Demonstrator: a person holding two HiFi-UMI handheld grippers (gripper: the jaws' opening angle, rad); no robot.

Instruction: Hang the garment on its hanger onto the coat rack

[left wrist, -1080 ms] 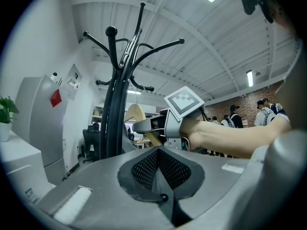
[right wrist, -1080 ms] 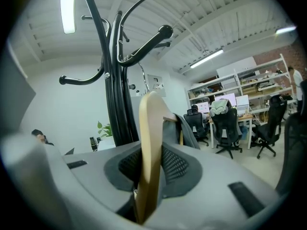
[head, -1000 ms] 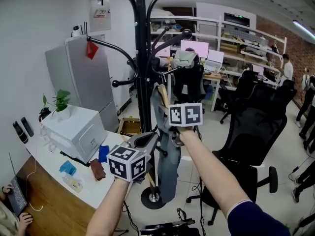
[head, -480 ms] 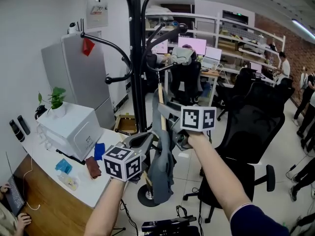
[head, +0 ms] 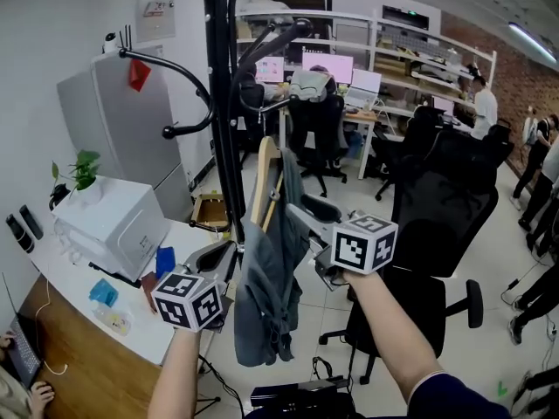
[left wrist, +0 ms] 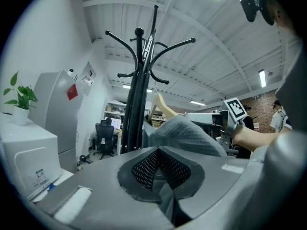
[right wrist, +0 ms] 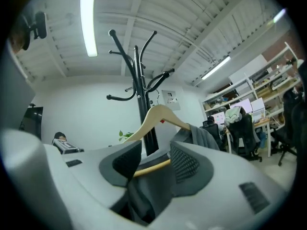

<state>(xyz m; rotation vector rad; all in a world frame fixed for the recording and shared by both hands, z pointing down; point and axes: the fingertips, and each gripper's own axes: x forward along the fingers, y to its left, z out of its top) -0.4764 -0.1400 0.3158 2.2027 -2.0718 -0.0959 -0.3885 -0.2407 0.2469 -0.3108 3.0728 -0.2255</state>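
Grey cloth fills both my gripper feeds: the grey waffle-knit garment (head: 266, 295) hangs on a pale wooden hanger (head: 260, 177) just to the right of the tall black metal coat rack (head: 220, 103), close against its pole. The hanger's thin metal hook (head: 281, 133) rises toward one of the rack's lower arms, though I cannot tell whether it sits on that arm. My left gripper (left wrist: 159, 150), low and just beside the rack's pole, is clenched on a fold of the garment; its mesh pads (left wrist: 144, 169) meet, with the fabric pinched below them. My right gripper (right wrist: 152, 157) is on the far side of the garment from the rack and points in at the hanger with its jaws apart — they have just been closing a little. The hanger's wooden crossbar (right wrist: 153, 167) and a bunch of the grey cloth lie in the gap, not pressed by the pads. A black office chair (head: 441, 225) stands well to the right of the rack, and a grey refrigerator (head: 113, 129) stands to its left.
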